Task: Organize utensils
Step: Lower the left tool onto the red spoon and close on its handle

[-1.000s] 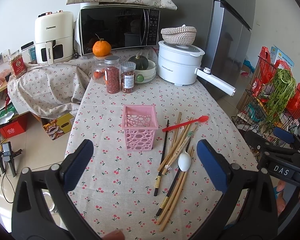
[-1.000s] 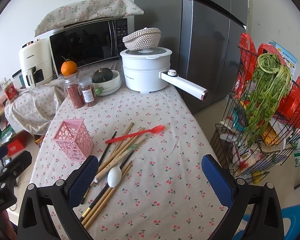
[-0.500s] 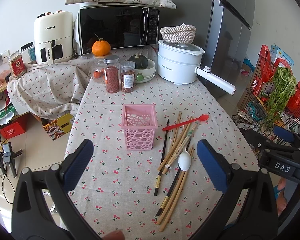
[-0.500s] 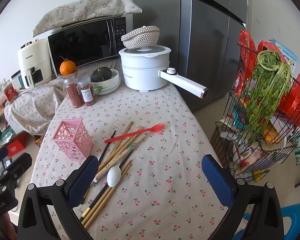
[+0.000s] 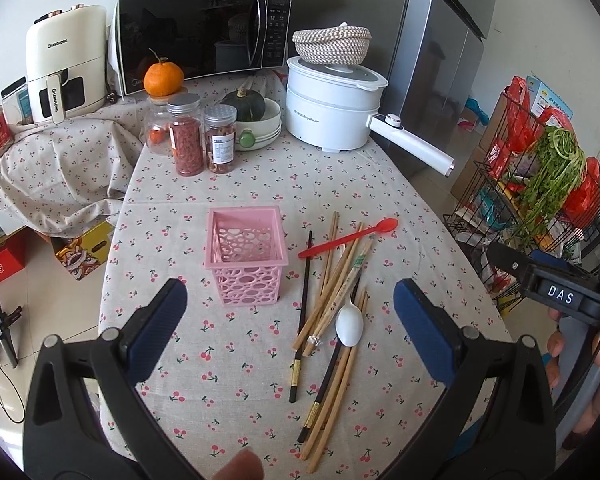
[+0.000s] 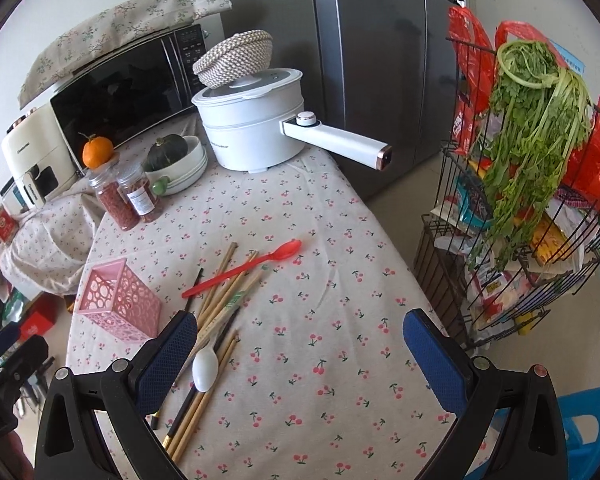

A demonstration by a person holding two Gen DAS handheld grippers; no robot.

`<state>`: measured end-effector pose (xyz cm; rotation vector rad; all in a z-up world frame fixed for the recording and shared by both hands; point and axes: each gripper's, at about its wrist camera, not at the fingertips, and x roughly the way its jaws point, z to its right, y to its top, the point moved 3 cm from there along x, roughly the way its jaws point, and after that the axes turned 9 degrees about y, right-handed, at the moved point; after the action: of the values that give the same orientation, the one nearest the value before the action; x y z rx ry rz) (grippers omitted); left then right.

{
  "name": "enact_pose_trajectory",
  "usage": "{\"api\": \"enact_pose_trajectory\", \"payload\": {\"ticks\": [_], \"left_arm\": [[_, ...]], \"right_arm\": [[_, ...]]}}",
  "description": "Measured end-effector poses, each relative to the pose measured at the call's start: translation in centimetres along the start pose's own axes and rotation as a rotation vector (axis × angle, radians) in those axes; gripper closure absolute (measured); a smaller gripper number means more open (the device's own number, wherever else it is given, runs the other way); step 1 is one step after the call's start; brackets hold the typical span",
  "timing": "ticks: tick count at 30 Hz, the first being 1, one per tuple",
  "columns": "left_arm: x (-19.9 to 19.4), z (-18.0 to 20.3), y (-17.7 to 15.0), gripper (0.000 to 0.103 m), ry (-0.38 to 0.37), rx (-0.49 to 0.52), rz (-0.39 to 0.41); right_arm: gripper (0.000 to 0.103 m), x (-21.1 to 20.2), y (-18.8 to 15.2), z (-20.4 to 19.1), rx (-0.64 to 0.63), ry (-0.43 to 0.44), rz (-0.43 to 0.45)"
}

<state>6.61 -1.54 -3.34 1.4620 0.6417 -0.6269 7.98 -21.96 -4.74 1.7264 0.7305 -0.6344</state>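
An empty pink perforated utensil holder stands upright mid-table. Right of it lies a loose pile of wooden and black chopsticks, a red spoon across their far ends and a white spoon on the near part. My left gripper is open and empty, held above the near table before the holder and pile. My right gripper is open and empty, above the table right of the pile, its left finger over the chopsticks.
At the back stand spice jars, an orange, a bowl with a squash, a white electric pot whose handle juts off the right edge, a microwave and a fridge. A wire rack with greens stands right.
Both grippers have shifted slightly; the right view has tilted and moved a little nearer the table. Nothing on the table has moved. Both stay open.
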Motion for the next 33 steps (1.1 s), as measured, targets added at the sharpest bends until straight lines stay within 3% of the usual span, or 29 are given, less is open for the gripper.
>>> {"api": "enact_pose_trajectory", "payload": {"ticks": [5,8,11,15,18,26,33], "left_arm": [[2.1,3.4,2.3,0.000,-0.031,0.157,-0.053],[5.2,6.0,3.4,0.000,-0.063,0.249,-0.157],[8.9,7.9,3.9,0.011,-0.101,0.282,-0.292],[13.1,10.1,4.5,0.029,-0.145,0.279,-0.383],[16.0,12.3,4.7,0.042,-0.167,0.322,-0.408],[22.2,18.7,5.3,0.043,-0.149,0.530,-0.427],[25.7,21.3,5.6,0.057,-0.138,0.614,-0.466]], "right_arm": [[0.000,2.2,0.9,2.6,0.060,0.010,-0.059],[0.006,3.2,1.1,4.0,0.100,0.018,-0.098],[0.016,4.2,0.9,5.1,0.143,0.047,-0.136],[0.022,5.2,0.8,6.2,0.191,0.078,-0.175],[0.023,5.8,0.8,7.0,0.207,0.062,-0.190],[0.023,6.8,0.5,10.1,0.260,0.024,-0.240],[0.023,7.1,0.5,10.8,0.253,0.021,-0.251]]}}
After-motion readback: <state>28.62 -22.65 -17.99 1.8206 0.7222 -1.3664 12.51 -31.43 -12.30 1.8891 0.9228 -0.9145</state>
